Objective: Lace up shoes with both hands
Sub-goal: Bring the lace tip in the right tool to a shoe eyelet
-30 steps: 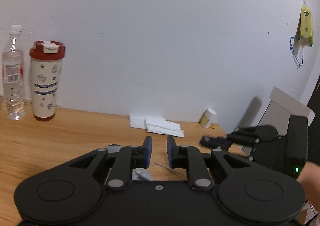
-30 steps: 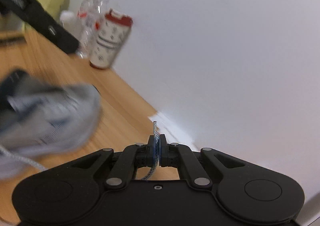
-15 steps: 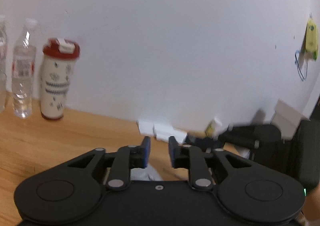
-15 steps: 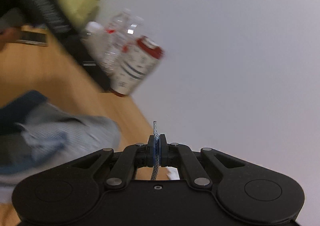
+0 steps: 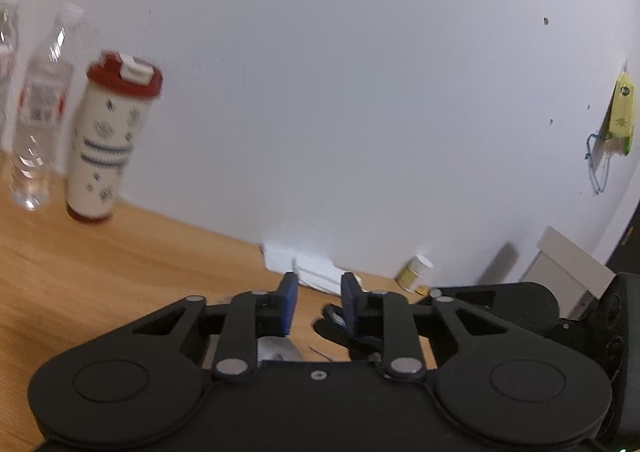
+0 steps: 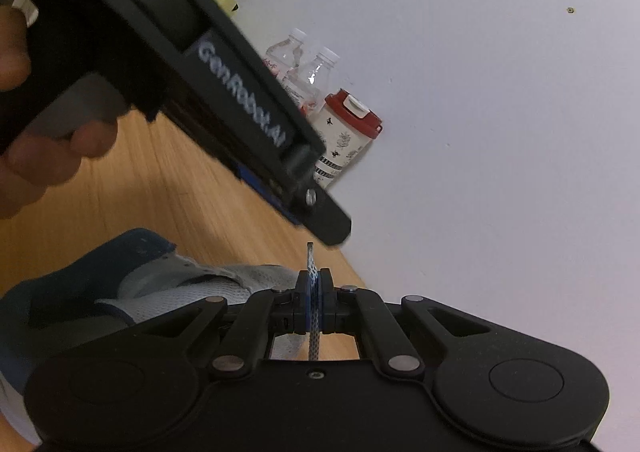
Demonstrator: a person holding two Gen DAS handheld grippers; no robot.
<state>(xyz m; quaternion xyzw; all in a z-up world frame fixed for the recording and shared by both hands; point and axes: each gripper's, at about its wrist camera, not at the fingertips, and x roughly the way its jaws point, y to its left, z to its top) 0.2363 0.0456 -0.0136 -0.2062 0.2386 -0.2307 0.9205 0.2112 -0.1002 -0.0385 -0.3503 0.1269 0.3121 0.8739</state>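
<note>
Shoelace (image 6: 313,316), speckled blue-white, is standing upright between the pads of the right gripper (image 6: 314,298), which is pinching it tight; its stiff tip is poking above the fingers. Shoe (image 6: 188,284), grey mesh with navy collar, is lying on the table (image 6: 172,188) just left of and below that gripper. Left gripper (image 5: 318,306) is hovering over the table with its blue pads spread apart, holding nothing. Along the table's back edge by the wall: red-lidded tumbler (image 5: 110,140), water bottles (image 5: 38,108), folded white papers (image 5: 308,272), a small yellow jar (image 5: 414,274).
</note>
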